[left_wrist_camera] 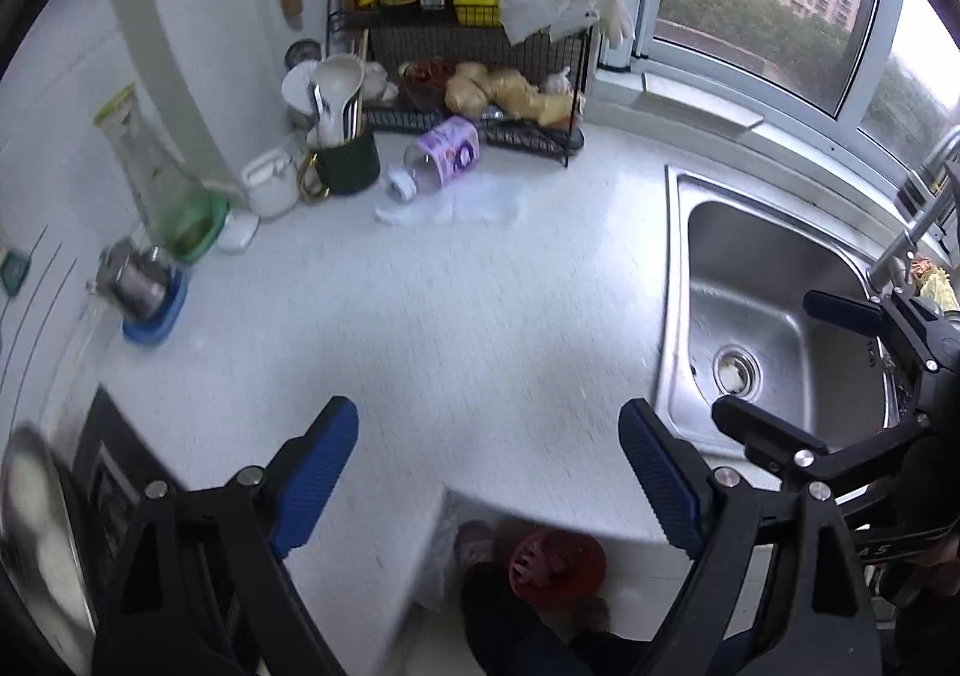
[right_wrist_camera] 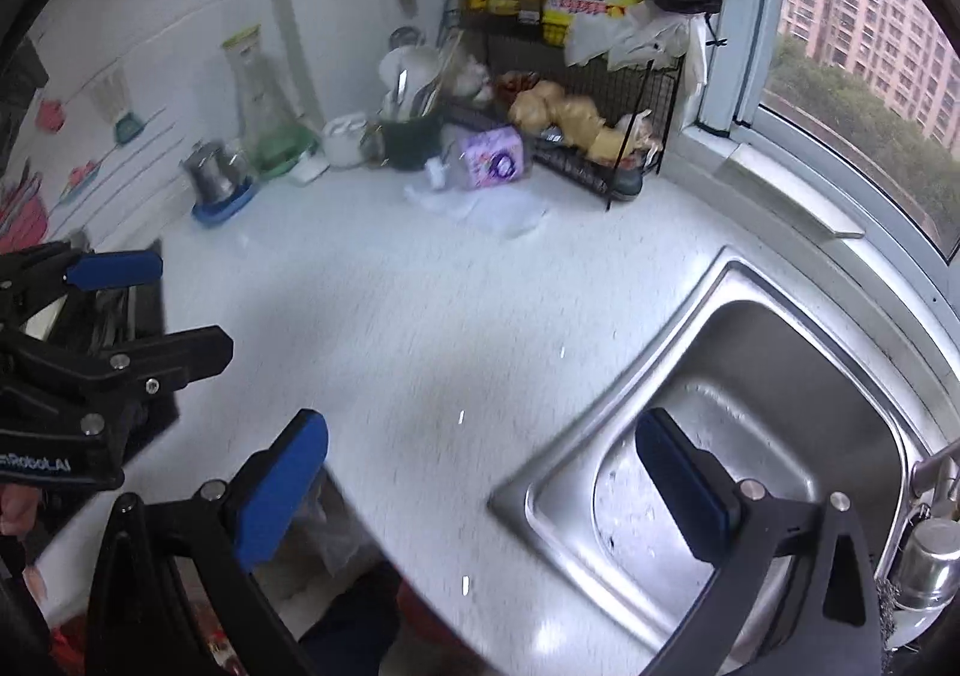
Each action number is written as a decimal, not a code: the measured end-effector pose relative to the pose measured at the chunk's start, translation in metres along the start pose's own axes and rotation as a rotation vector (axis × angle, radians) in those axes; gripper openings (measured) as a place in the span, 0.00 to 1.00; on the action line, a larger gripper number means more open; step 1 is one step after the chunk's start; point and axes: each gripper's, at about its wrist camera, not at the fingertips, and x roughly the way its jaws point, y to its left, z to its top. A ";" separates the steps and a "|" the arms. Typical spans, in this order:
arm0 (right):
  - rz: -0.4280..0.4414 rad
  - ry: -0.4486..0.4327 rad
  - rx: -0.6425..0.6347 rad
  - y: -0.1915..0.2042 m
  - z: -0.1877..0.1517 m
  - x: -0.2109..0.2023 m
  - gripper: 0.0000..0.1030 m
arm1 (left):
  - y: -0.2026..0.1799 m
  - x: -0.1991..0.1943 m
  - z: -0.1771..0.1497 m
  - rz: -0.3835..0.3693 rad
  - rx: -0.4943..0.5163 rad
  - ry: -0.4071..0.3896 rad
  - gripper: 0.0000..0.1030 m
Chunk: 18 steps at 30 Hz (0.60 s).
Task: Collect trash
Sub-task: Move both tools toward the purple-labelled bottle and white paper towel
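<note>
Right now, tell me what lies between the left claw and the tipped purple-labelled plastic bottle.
Only bare white countertop lies between the left claw and the tipped purple-labelled plastic bottle, apart from crumpled white tissue at the bottle's mouth, seen in the left wrist view.

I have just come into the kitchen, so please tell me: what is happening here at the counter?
A person holds two grippers above the white counter, both open and empty. The left gripper and right gripper have picked up nothing yet. A tipped plastic bottle and a crumpled tissue lie near the wire rack, beside the sink; these look like the trash to collect.
</note>
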 end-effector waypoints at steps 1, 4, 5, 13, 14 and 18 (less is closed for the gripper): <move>-0.009 -0.003 0.015 -0.003 0.010 0.005 0.99 | 0.004 0.005 0.007 -0.001 0.008 0.000 0.85; -0.026 0.000 0.067 -0.011 0.034 0.024 0.99 | 0.022 0.029 0.038 -0.023 0.041 0.010 0.85; -0.033 0.007 0.092 -0.015 0.042 0.032 0.99 | 0.028 0.039 0.049 -0.034 0.055 0.023 0.85; -0.105 0.064 0.271 -0.038 0.094 0.087 0.99 | 0.055 0.107 0.111 -0.125 0.149 0.083 0.85; -0.119 0.071 0.288 -0.040 0.099 0.094 0.99 | 0.057 0.117 0.118 -0.130 0.164 0.093 0.85; -0.149 0.097 0.338 -0.050 0.115 0.118 0.99 | 0.065 0.153 0.141 -0.148 0.217 0.130 0.85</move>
